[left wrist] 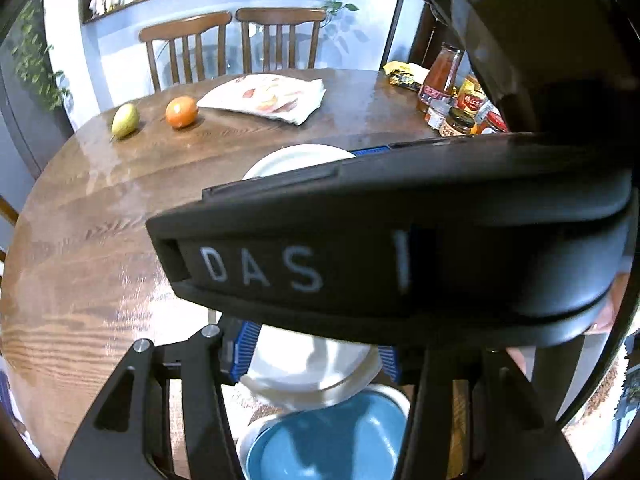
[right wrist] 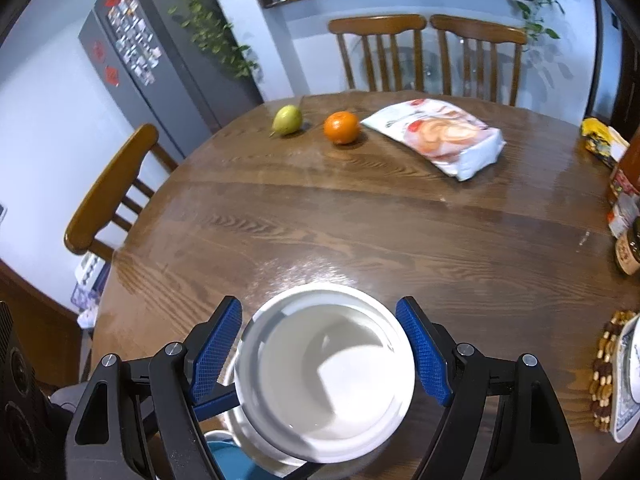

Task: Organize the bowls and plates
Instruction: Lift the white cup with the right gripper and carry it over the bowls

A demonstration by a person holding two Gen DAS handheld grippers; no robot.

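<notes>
My right gripper [right wrist: 320, 340] is shut on a white bowl [right wrist: 324, 380], its blue pads [right wrist: 218, 354] pressing the rim on both sides, just above the wooden table [right wrist: 320, 220]. A second pale bowl [right wrist: 256, 436] with a greyish rim nests under it. In the left wrist view the right gripper's black body [left wrist: 360, 248] fills the middle, with the white bowl's far rim [left wrist: 296, 160] showing above it. Below it, my left gripper [left wrist: 316, 354] is narrowly shut on the near side of the pale bowl [left wrist: 316, 376]. A blue bowl [left wrist: 328, 440] lies underneath.
Far across the table lie a pear [right wrist: 287, 119], an orange [right wrist: 341, 127] and a snack bag [right wrist: 440, 136]. Sauce bottles and jars [left wrist: 452, 100] crowd the right side. A beaded mat with a patterned dish [right wrist: 624, 380] sits at the right edge. Wooden chairs [right wrist: 104, 200] ring the table.
</notes>
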